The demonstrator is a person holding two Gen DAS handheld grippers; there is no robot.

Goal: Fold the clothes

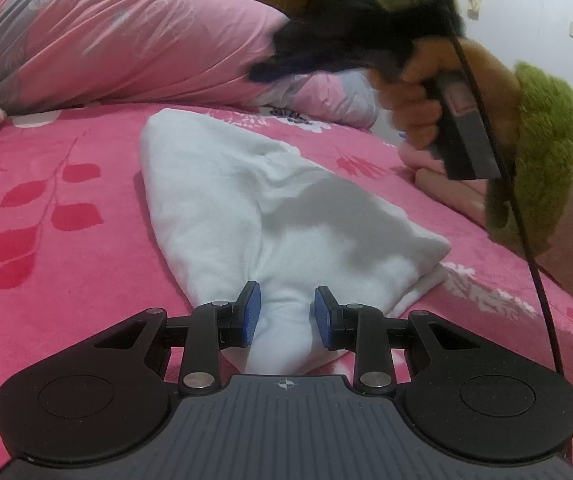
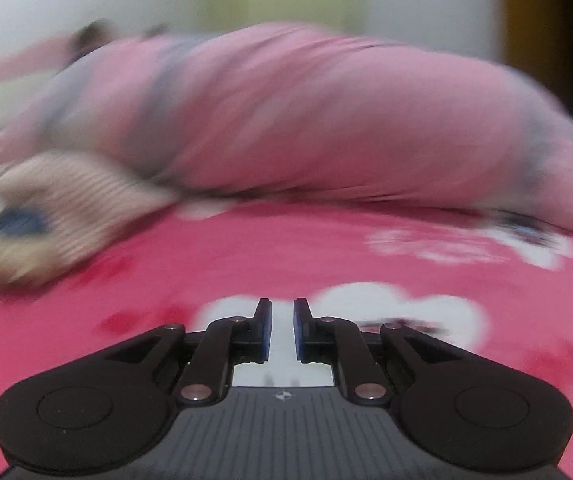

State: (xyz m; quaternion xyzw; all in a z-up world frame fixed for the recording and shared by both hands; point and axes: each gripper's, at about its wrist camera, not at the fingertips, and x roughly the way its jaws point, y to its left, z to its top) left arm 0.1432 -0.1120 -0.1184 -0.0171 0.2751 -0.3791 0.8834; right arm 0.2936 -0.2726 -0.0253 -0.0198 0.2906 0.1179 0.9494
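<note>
left wrist view: left tongs (image 1: pixel 286 304) clamped on the folded white cotton garment (image 1: pixel 246 200), lying on the pink floral bed (image 1: pixel 66 220)
right tongs (image 2: pixel 282 320): slightly apart, nothing between them

A white garment (image 1: pixel 246 200) lies folded into a long, tapering bundle on the pink floral bedspread (image 1: pixel 66 240), its narrow end nearest, its wider, rounded end toward the pink pillow (image 1: pixel 126 40), surface softly creased.

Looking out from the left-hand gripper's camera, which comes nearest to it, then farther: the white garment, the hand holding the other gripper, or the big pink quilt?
1. White garment: bunched between the left gripper pads.
2. Hand: upper right, above the bed.
3. Pink quilt: heaped at the back.
</note>
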